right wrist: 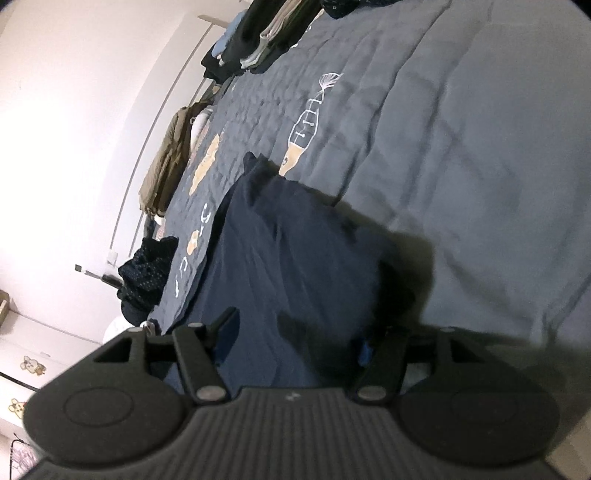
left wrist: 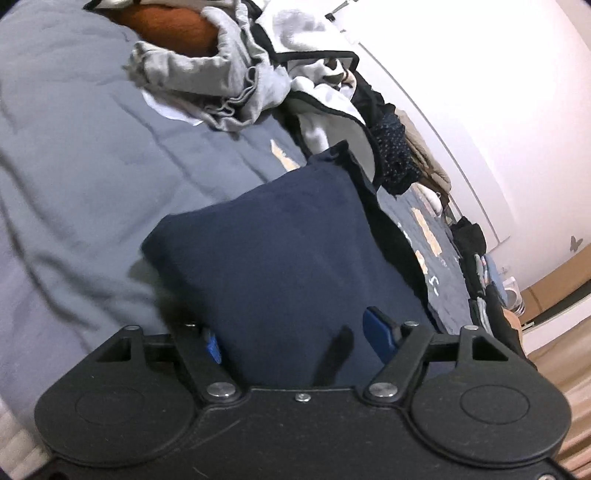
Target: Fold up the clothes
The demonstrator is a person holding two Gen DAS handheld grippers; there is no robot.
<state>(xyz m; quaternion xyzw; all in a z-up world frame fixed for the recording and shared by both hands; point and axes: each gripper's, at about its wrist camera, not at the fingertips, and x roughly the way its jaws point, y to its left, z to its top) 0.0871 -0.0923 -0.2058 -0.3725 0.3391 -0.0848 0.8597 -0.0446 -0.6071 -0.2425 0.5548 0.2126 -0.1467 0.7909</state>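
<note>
A grey quilted bedspread (left wrist: 74, 155) fills the left of the left wrist view, laid flat as the surface for folding. Toward the top sits a loose heap of unfolded clothes: a light grey garment (left wrist: 221, 81) crumpled against something rust-orange (left wrist: 173, 29), and beside it white fabric edged in black (left wrist: 325, 96), probably waiting their turn. At centre lies the navy garment (left wrist: 288, 258), already doubled into a rough rectangle on the bedspread. The left gripper (left wrist: 295, 339) sits at the garment's near edge with navy cloth lying between its blue-padded fingers (left wrist: 376, 332); the jaws stand about half apart, and whether the pads pinch the cloth cannot be told. In the right wrist view, a pale wall (right wrist: 66, 110) is at the left, with an olive jacket (right wrist: 166, 162) and a dark dotted garment (right wrist: 147, 273) along the bed's far edge, and a row of folded clothes (right wrist: 258, 44) stacked out of the way. The same navy garment (right wrist: 288, 266) runs up the middle, over a printed bottle drawing (right wrist: 303, 129). The right gripper (right wrist: 295, 343) straddles its near edge, jaws also about half apart, grip unclear. Both grippers seem placed at one edge to lift it together for the next fold.
</note>
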